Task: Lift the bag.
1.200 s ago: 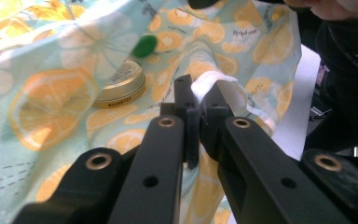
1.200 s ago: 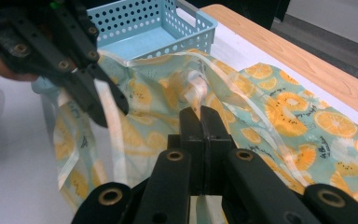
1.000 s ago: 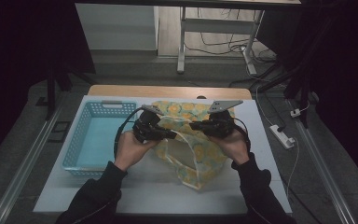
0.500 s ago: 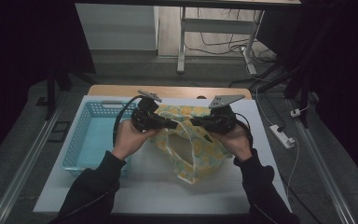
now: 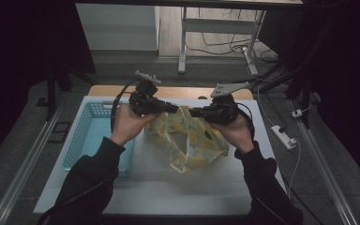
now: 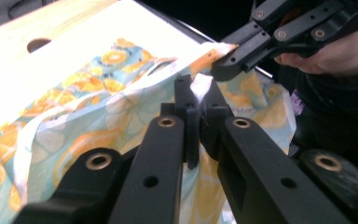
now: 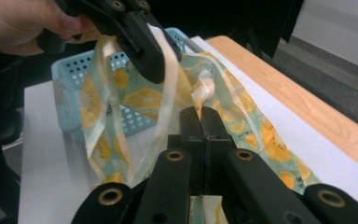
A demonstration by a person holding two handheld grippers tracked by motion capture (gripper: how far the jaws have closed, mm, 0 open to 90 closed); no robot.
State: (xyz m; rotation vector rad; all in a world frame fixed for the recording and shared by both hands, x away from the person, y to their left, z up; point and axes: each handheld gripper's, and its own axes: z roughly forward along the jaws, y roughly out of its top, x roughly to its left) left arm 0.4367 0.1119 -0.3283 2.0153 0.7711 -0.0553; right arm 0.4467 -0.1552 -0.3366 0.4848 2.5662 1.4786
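The bag (image 5: 190, 140), printed with orange slices, hangs over the white mat (image 5: 168, 187), just right of the blue basket (image 5: 86, 136). The left gripper (image 5: 171, 108) pinches its top edge with jaws clamped; the right gripper (image 5: 194, 111), facing it, clamps the edge too.

Light blue perforated basket (image 5: 91, 136) at the white table's (image 5: 168, 187) left side.

Place: a lab-like recording room.
Signs: dim grey floor with loose black cables (image 5: 225, 44), a white power strip (image 5: 283, 137), metal floor rails (image 5: 26, 159), and a white-topped wooden worktable (image 5: 168, 187) under a fixed camera.
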